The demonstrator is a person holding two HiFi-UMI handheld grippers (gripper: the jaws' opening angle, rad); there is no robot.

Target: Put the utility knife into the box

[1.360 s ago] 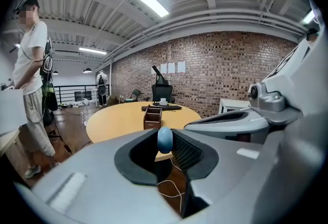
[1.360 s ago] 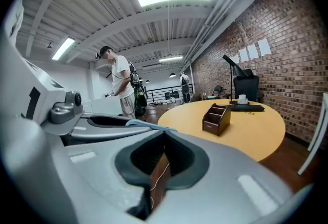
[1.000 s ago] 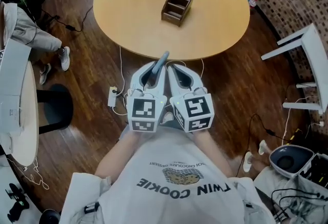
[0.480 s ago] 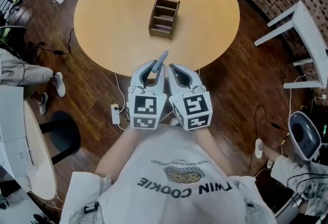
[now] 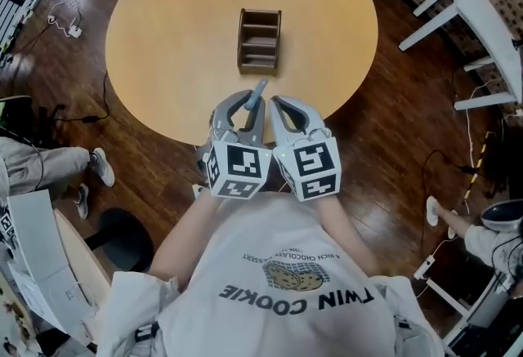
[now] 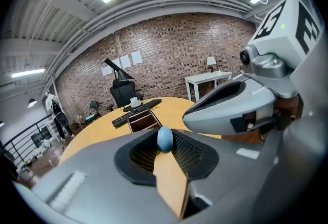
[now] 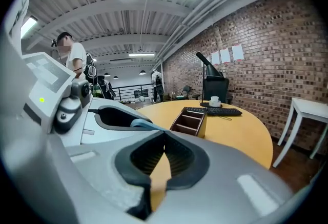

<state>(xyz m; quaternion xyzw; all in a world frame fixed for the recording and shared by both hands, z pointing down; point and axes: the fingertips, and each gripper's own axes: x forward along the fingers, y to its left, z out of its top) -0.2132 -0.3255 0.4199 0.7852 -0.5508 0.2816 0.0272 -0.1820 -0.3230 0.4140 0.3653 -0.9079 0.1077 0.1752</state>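
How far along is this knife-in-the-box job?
Done: the left gripper is clamped on the utility knife. In hand: it hangs by the near edge of the table, short of the wooden box. Left: carry it to the box and release it inside.

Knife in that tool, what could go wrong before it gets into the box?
1. The utility knife pokes out past the tips of the left tool, and the box sits farther in on the table. The knife might tilt or slip on the way.
2. The box has narrow slots with dividers, so the knife could catch on a divider and land on the table instead.
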